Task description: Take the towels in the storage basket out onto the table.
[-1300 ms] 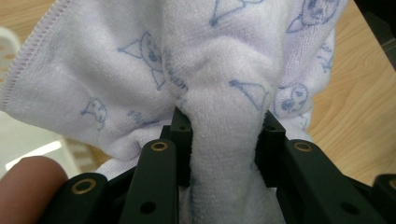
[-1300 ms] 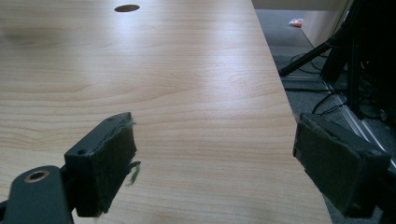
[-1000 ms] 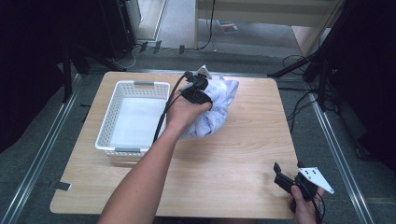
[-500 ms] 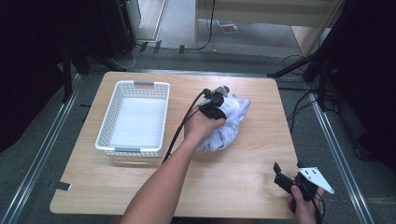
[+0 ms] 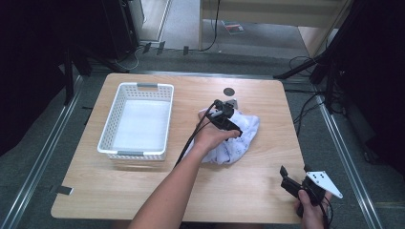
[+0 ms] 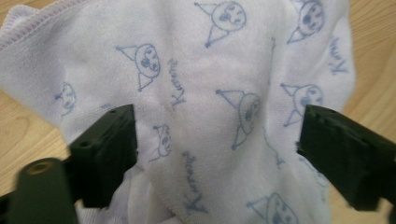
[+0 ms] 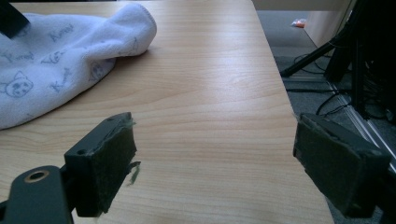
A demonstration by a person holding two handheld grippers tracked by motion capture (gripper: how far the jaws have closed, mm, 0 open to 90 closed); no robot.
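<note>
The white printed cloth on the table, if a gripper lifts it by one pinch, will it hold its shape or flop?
The cloth lies crumpled in soft folds, so it would probably droop. It looks thin and likely light. Pushed, it would likely bunch rather than slide across the wood.

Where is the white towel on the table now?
In the high view the white towel lies crumpled right of centre on the table, right of the white basket, under the left gripper.

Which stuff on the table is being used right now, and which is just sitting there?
In use:
white printed towel
left gripper, jaws just opened over the towel

Just sitting there:
white basket
right gripper, open over bare wood
round dark disc
</note>
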